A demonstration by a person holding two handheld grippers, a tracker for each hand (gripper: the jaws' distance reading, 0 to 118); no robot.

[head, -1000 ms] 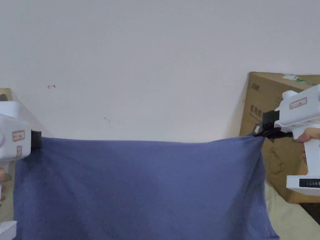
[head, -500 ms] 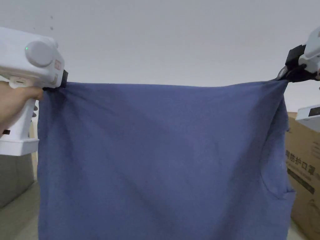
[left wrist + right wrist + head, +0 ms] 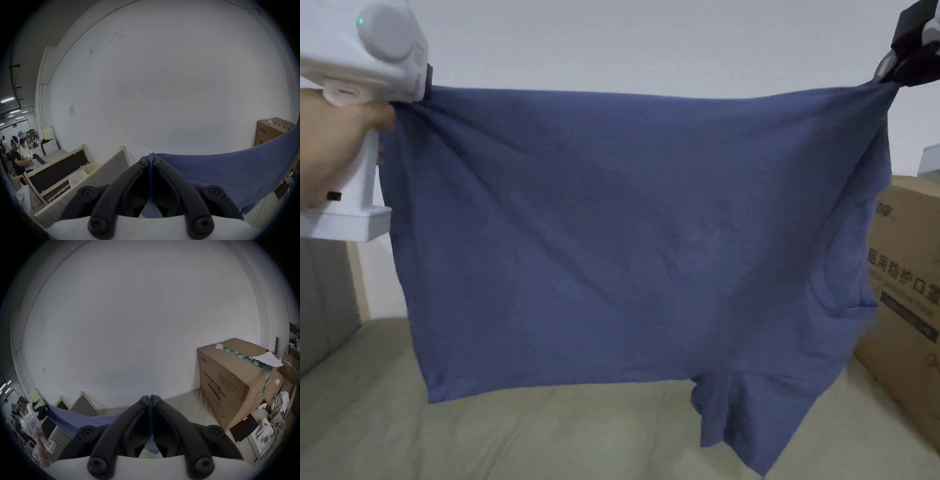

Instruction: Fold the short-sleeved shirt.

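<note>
The blue short-sleeved shirt (image 3: 625, 250) hangs spread in the air, stretched between both grippers, with a sleeve dangling at its lower right. My left gripper (image 3: 425, 94) pinches the shirt's upper left corner, held by a hand. My right gripper (image 3: 890, 75) pinches the upper right corner at the picture's edge. In the left gripper view the jaws are shut on a fold of the shirt (image 3: 227, 172), at the left gripper (image 3: 151, 160). In the right gripper view the right gripper (image 3: 150, 398) clamps blue cloth of the shirt (image 3: 78, 418) too.
A pale beige bed surface (image 3: 550, 431) lies below the hanging shirt. A large cardboard box (image 3: 903, 294) stands at the right against the white wall (image 3: 650, 44). A grey panel (image 3: 325, 300) borders the left. Other people (image 3: 17, 155) work far off to the left.
The shirt has been lifted higher; its bottom hem and sleeve now hang free above the bed. Both grippers have risen and kept their hold. The camera has also shifted.
</note>
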